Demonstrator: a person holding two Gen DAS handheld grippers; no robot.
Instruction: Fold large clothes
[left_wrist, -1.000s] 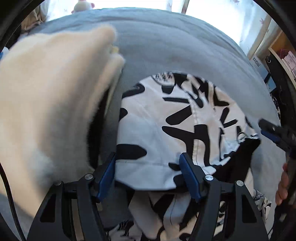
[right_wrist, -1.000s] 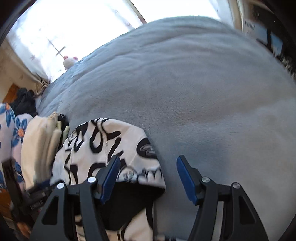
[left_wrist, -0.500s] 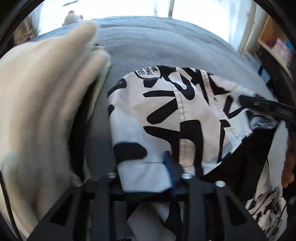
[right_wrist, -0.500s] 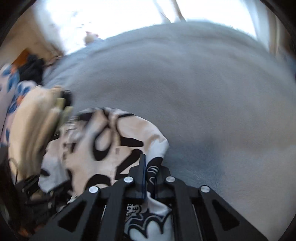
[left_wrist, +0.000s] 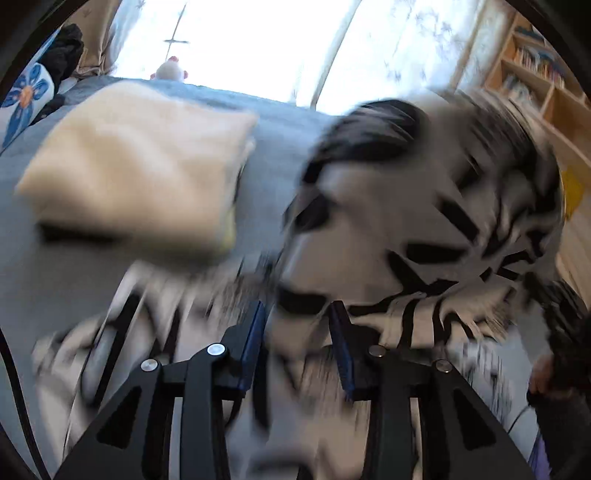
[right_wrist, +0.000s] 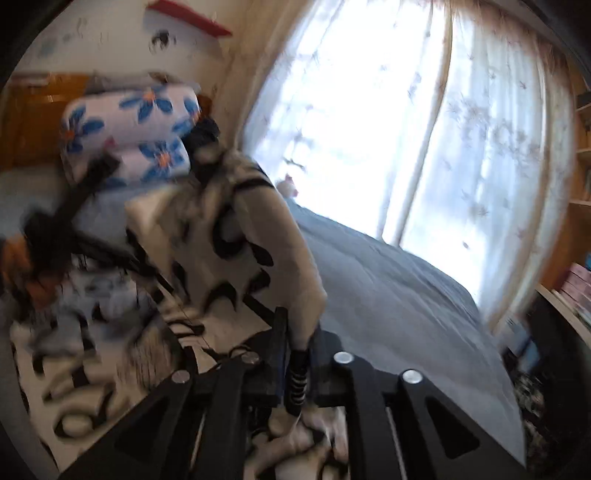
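Between each tool's pads sits one black-and-white patterned garment (left_wrist: 424, 221): the left tool (left_wrist: 299, 347), jaws just reopening slightly, and the right tool (right_wrist: 295, 354), nearly closed, both pinch its edge; its blurred length stretches away above the grey bed (right_wrist: 388, 295), beside one folded cream garment (left_wrist: 140, 166)

I'm in a home bedroom: grey bed (right_wrist: 388, 280), flowered pillows (right_wrist: 129, 129), curtained window (right_wrist: 406, 110), bookshelf (left_wrist: 535, 74) beside me.
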